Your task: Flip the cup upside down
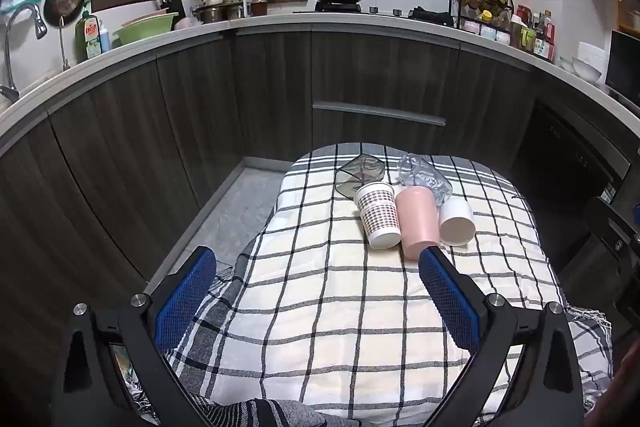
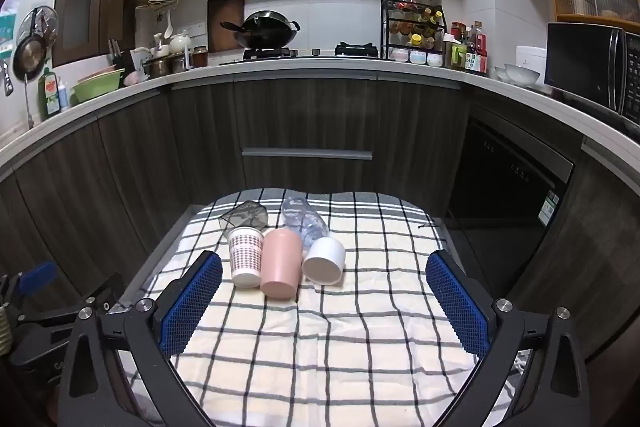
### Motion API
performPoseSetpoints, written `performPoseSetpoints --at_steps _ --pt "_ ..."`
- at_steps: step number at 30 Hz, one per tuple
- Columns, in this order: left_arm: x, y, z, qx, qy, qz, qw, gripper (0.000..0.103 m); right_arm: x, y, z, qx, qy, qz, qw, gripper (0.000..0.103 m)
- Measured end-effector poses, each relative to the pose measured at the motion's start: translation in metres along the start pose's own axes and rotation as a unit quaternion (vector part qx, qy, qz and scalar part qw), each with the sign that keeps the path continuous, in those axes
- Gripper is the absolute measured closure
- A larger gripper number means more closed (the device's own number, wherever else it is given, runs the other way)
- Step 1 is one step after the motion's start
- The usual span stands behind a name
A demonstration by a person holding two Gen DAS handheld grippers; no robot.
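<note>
Several cups lie on their sides on a checked cloth (image 1: 320,307) (image 2: 360,327): a patterned paper cup (image 1: 378,215) (image 2: 245,257), a pink cup (image 1: 418,221) (image 2: 281,263) and a white cup (image 1: 457,221) (image 2: 324,260). Behind them lie a dark clear cup (image 1: 360,173) (image 2: 245,215) and a clear plastic cup (image 1: 424,177) (image 2: 304,219). My left gripper (image 1: 316,291) is open and empty, short of the cups and to their left. My right gripper (image 2: 324,291) is open and empty, just short of the cups.
The cloth covers a small table with floor (image 1: 240,203) to its left. Dark kitchen cabinets (image 2: 304,123) stand behind under a white counter (image 2: 304,67) with a wok (image 2: 266,29), bottles and bowls. A dishwasher (image 2: 508,179) is at the right.
</note>
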State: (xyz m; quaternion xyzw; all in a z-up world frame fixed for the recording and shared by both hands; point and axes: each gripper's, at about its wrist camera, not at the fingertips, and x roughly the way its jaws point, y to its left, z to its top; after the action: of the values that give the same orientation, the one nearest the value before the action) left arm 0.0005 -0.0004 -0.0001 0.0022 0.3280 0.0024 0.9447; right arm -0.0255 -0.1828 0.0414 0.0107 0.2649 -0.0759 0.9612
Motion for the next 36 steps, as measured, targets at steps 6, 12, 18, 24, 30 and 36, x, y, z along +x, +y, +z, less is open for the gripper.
performPoseSetpoints --at_steps 6,12,18,24,30,36 --pt "-0.0013 -0.0017 -0.0012 -0.004 -0.006 -0.006 1.0 0.0 0.001 -0.0011 -0.0009 0.003 0.002 0.0 1.0 0.001" --pt "0.0025 -0.0002 -0.0014 -0.004 -0.005 -0.007 1.0 0.0 0.0001 -0.0008 -0.0013 0.005 0.0 0.001 1.0 0.001" --pt "-0.0017 0.001 -0.0008 -0.003 -0.007 -0.007 0.9999 0.0 0.0018 -0.0018 -0.0013 0.007 0.002 0.002 1.0 0.001" --pt "-0.0039 0.0001 0.0023 -0.002 -0.008 -0.007 0.9999 0.0 0.002 -0.0019 -0.0018 0.008 0.002 0.003 1.0 0.001" --pt "-0.002 0.0003 0.0022 -0.005 -0.003 -0.005 1.0 0.0 0.0019 -0.0017 -0.0024 0.008 0.004 0.003 1.0 0.001" --pt "-0.0014 0.0008 0.0016 -0.004 -0.004 -0.005 1.0 0.0 0.0041 -0.0057 -0.0062 0.01 0.006 0.003 1.0 0.001"
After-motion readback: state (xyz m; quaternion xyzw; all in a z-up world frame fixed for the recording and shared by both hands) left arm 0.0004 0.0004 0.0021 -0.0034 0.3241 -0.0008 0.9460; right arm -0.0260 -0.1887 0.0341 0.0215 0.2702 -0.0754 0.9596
